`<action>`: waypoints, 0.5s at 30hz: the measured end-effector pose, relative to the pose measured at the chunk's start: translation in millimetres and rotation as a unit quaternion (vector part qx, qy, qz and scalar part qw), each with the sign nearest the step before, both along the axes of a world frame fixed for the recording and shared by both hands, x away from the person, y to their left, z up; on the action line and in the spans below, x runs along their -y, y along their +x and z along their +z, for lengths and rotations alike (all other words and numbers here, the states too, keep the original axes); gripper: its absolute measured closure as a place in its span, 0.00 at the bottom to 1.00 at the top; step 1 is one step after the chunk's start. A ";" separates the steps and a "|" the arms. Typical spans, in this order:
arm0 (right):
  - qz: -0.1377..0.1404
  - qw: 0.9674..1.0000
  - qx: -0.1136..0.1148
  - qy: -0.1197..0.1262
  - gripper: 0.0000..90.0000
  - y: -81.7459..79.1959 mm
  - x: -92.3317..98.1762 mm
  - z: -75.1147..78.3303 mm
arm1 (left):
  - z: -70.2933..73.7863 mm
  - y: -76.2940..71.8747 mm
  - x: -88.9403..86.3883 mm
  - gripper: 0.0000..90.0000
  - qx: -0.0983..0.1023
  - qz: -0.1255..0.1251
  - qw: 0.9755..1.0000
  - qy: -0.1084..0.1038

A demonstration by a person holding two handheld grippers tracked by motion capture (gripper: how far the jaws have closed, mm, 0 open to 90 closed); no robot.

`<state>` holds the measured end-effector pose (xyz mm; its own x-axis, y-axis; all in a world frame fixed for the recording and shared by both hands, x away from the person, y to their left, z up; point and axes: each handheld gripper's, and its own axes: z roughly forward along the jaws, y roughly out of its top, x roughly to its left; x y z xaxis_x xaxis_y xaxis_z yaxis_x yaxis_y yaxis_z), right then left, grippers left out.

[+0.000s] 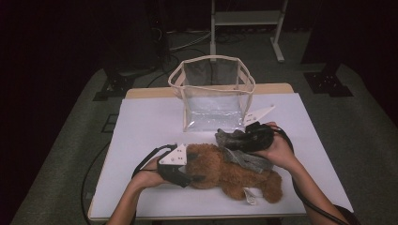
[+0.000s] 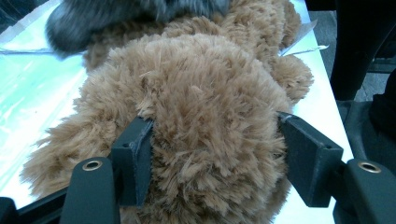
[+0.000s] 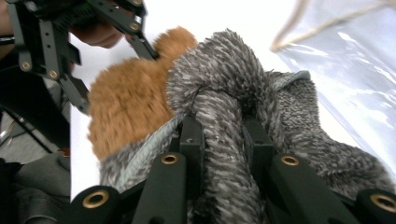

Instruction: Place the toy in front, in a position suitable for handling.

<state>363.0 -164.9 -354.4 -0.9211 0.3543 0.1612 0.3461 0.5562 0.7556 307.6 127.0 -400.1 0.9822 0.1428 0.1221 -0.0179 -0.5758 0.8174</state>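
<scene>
Brown teddy bear [image 1: 230, 174]: lying on white desk [image 1: 141, 126], in front of clear bag [image 1: 213, 93]. Left claw [image 2: 212, 158]: clamped on bear's head, one jaw each side. Right claw [image 3: 222, 135]: clamped on fold of grey fuzzy cloth [image 3: 233, 93] draped over bear.

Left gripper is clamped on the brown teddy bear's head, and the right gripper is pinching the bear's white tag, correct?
Not quite. The right gripper is pinching the grey fuzzy garment, not the tag; the right gripper view shows a fold of it between the jaws. The white tag lies free near the bear's leg in the high view. The left gripper is indeed clamped on the brown teddy bear.
</scene>
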 end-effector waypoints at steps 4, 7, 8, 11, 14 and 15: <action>0.006 1.000 -0.004 -0.003 0.82 7.5 -11.0 -5.6 | -0.5 0.2 -1.8 0.37 0.001 0.001 1.000 0.001; -0.012 1.000 -0.005 0.006 0.82 9.5 3.7 -7.4 | -0.9 1.2 -2.5 0.37 0.000 -0.002 1.000 -0.001; -0.020 1.000 -0.003 0.009 0.82 9.6 11.3 -8.0 | -1.0 1.5 -2.6 0.37 0.000 -0.001 1.000 -0.002; -0.050 0.999 -0.011 0.017 0.82 7.4 38.0 -10.5 | -1.3 1.9 -2.5 0.37 0.001 0.002 1.000 -0.005; -0.077 0.996 -0.020 0.031 0.81 3.7 65.6 -13.7 | -1.4 3.0 -2.8 0.36 0.002 0.004 1.000 -0.005; -0.086 0.995 -0.022 0.035 0.82 2.2 73.8 -14.9 | -1.3 3.3 -3.0 0.36 0.003 0.005 1.000 -0.005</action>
